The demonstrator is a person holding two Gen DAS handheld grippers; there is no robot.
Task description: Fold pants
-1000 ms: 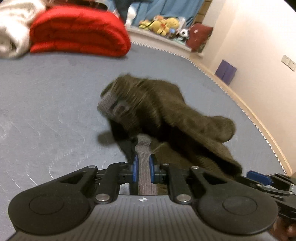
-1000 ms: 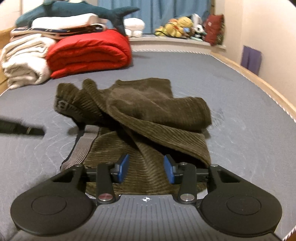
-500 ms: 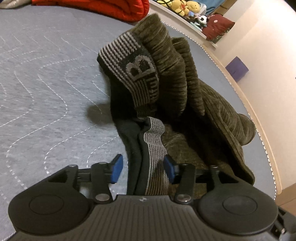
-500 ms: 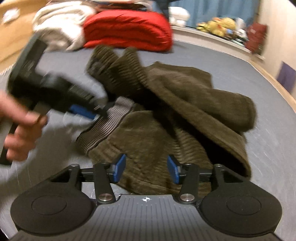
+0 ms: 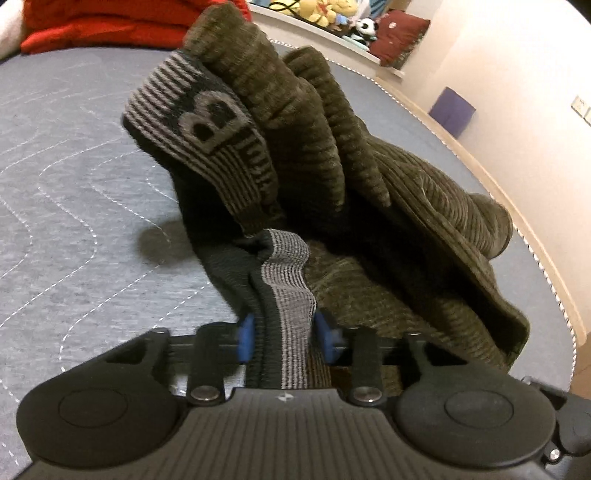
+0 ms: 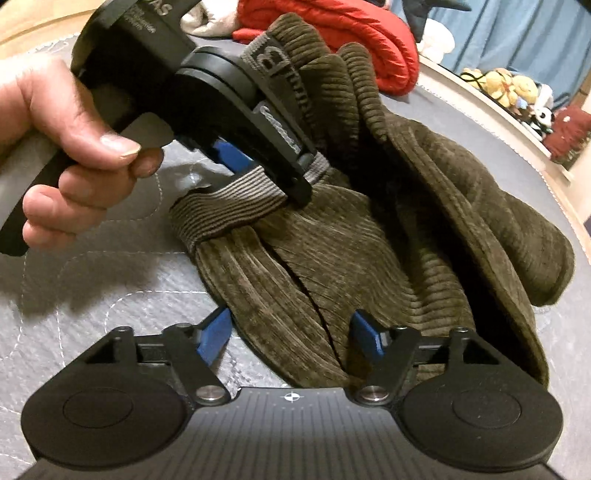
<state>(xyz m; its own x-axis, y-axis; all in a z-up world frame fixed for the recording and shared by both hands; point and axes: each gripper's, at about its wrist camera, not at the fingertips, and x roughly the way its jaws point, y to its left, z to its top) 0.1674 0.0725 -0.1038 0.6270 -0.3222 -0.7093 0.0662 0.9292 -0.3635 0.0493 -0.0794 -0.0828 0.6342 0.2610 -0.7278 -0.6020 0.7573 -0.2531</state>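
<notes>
Olive corduroy pants [image 5: 406,221] lie crumpled on the grey quilted bed [image 5: 74,184], the striped waistband [image 5: 291,288] running up toward my left gripper [image 5: 285,334]. Its jaws are closing, and the blue pads [image 5: 245,338] press on the waistband from both sides. In the right wrist view that left gripper [image 6: 269,177], held by a hand [image 6: 74,147], pinches the waistband [image 6: 229,206] at the pants' [image 6: 369,240] near left corner. My right gripper [image 6: 291,332] is low over the near edge of the pants. Its jaws are opening with corduroy between them, the pads clear of it.
A red duvet [image 5: 110,26] lies folded at the bed's far end, also in the right wrist view [image 6: 351,40]. Plush toys [image 6: 509,85] line a ledge behind it. A purple box [image 5: 452,110] stands by the wall past the bed's right edge.
Both grippers sank toward the pants. The left let go of the waistband, opened wide, then closed on it again. The right widened, and the left gripper came into its view.
</notes>
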